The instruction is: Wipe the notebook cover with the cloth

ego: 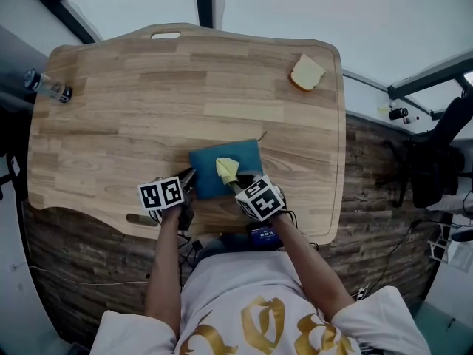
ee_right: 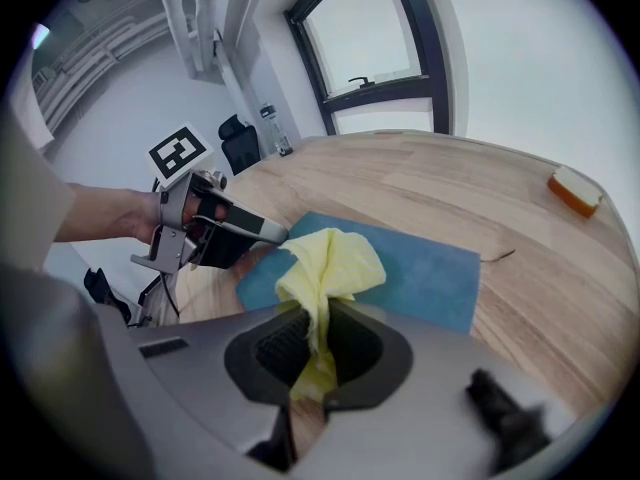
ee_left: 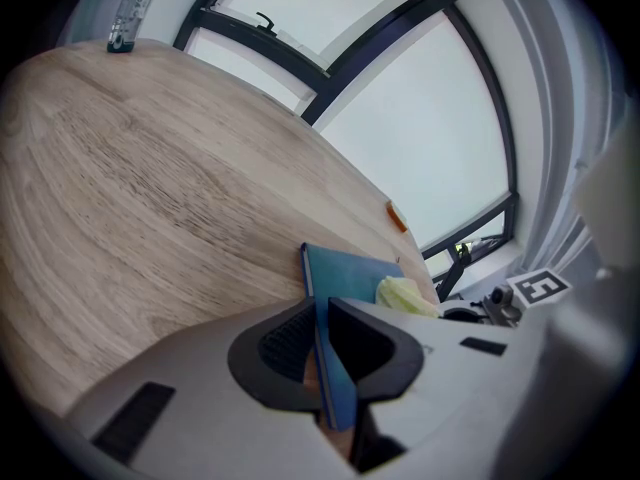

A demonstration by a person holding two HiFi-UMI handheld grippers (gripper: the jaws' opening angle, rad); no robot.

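Head view: blue notebook (ego: 247, 157) lies near the tabletop's (ego: 133, 109) front edge, left tool (ego: 191, 177) clamped on its left edge, right tool (ego: 236, 185) pinching the yellow cloth (ego: 227, 168) on its cover, bare wood wide open beyond.

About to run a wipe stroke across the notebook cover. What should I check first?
1. The right gripper is shut on the cloth: ok.
2. The left gripper is shut on the left edge of the notebook: ok.
3. Cloth lies over the blue cover: ok.
4. Cover bare beyond the cloth: ok.
5. Gripped edge flat on the table: cannot tell.
6. The sponge and the bottle sit far from the notebook: ok.
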